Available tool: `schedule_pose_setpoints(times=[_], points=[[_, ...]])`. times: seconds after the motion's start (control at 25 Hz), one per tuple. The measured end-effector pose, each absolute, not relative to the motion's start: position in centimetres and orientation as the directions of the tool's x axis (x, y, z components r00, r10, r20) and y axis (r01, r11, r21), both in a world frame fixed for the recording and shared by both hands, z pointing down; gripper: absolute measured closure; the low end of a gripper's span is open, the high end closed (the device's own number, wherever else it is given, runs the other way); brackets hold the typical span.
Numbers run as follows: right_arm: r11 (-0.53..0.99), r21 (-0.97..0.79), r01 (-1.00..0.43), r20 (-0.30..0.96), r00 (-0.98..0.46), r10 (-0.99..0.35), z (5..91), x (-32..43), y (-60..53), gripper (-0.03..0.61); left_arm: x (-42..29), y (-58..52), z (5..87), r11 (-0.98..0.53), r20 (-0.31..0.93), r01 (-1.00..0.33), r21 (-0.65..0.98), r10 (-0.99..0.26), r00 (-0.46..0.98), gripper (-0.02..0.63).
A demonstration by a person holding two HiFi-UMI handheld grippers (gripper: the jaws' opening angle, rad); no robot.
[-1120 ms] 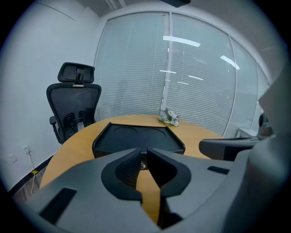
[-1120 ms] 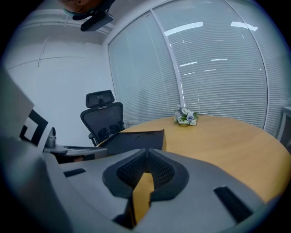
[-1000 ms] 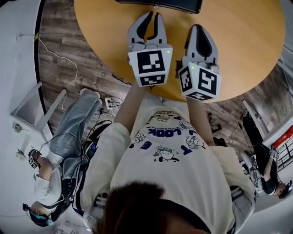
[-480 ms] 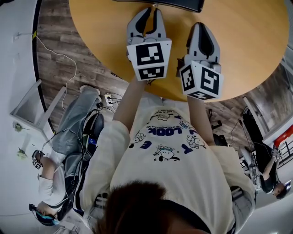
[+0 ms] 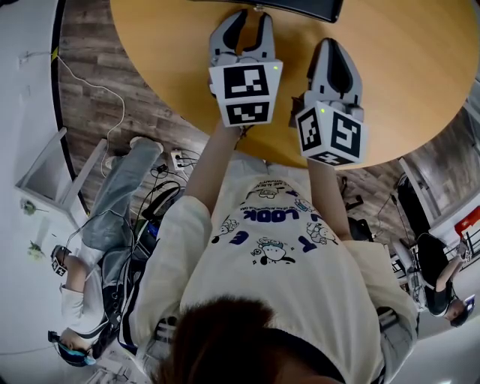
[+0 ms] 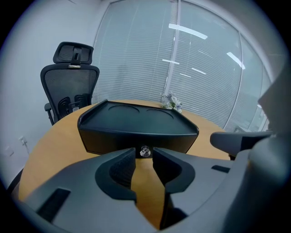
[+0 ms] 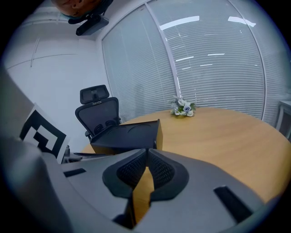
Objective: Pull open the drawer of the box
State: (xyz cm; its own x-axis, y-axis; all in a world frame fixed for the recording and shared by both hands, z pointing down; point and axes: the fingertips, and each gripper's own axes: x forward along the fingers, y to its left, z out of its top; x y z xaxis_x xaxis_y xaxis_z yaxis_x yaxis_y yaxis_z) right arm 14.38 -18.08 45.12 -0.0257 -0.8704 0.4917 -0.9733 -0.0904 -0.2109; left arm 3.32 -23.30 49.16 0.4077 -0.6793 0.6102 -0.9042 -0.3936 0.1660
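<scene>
Slatted blinds (image 7: 213, 59) cover the windows behind a round wooden worktop (image 5: 397, 67), and a black mesh office chair (image 6: 70, 91) stands at its far edge. A small bunch of flowers (image 7: 183, 108) lies on the wood near the windows.

The black box (image 6: 136, 119) sits on the worktop directly ahead of the left tool (image 6: 144, 158); in the head view only its near edge (image 5: 300, 7) shows at the top of the picture. Its top is a shallow tray with two round recesses. The drawer (image 6: 136, 139) forms the front face turned toward the person and looks flush with the box. A small shiny knob (image 6: 145, 151) sits at the middle of its lower edge.

The left tool (image 5: 251, 19) is released. Its jaws stand a little apart, with bare worktop showing through the gap, and the knob lies in line with that gap just at the jaw tips; no contact with the pads can be made out.

The right tool (image 7: 147, 152) is clenched on nothing, its ribbed pads meeting at the tips. It hangs over the worktop (image 5: 332, 45) beside the left tool, aimed toward the box's right-hand corner but apart from it.

The person wears a cream printed shirt (image 5: 285, 255).
</scene>
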Motion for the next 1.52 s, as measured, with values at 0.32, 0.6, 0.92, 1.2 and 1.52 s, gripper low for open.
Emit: schedule_pose_setpoints(times=[0.32,0.6,0.92,1.2,1.52], points=[[-0.090,-0.217,-0.972,0.496,-0.030,-0.868,45.2,14.8,-17.6,0.541,4.3,-23.1,49.8,-0.410,0.626,-0.897,0.165,-0.659,0.416,0.499],[-0.090,-0.233,-0.968,0.510,-0.042,-0.859,46.0,14.7,-17.6,0.540,4.3,-23.4,50.7,-0.401,0.644,-0.902,0.161,-0.650,0.404,0.499],[-0.087,-0.244,-0.966,0.512,-0.052,-0.858,46.1,14.6,-17.3,0.541,4.6,-23.8,50.9,-0.389,0.647,-0.907,0.163,-0.651,0.396,0.500],[-0.093,-0.244,-0.965,0.517,-0.049,-0.854,46.3,14.3,-17.4,0.541,4.4,-24.0,51.1,-0.391,0.646,-0.904,0.175,-0.647,0.405,0.517],[-0.102,-0.245,-0.964,0.518,-0.041,-0.854,46.3,14.7,-17.1,0.541,4.4,-24.1,51.4,-0.372,0.645,-0.912,0.175,-0.657,0.391,0.538]])
